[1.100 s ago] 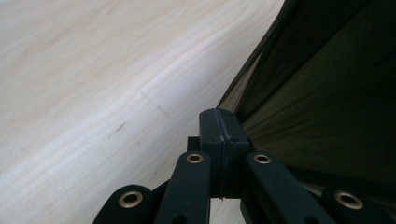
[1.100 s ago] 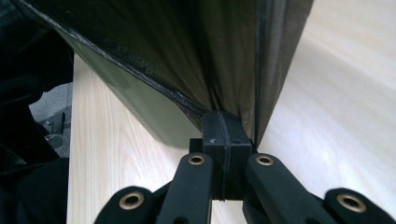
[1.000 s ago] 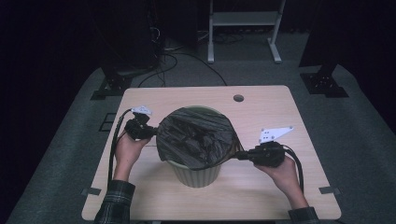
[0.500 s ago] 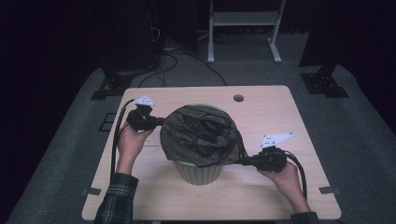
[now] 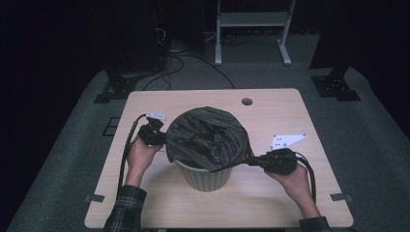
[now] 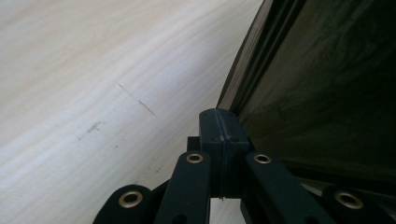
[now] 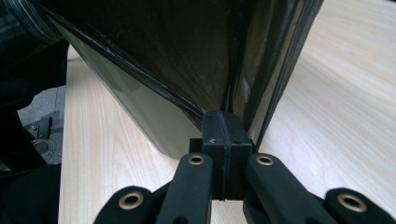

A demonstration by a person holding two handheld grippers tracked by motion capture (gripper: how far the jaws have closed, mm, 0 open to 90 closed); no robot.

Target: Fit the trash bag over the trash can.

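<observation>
Bin (image 5: 205,176): pale green, stood mid-table (image 5: 280,104).
Bag (image 5: 205,137): black, stretched over the bin's mouth.
Left gripper (image 5: 162,137): jaws pinched on the bag's left edge.
Right gripper (image 5: 247,160): jaws clamped on its right edge.

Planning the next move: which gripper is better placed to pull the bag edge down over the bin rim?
Probably right. The right gripper grips the bag low, beside the bin wall; the left gripper holds it higher, at rim level.
</observation>
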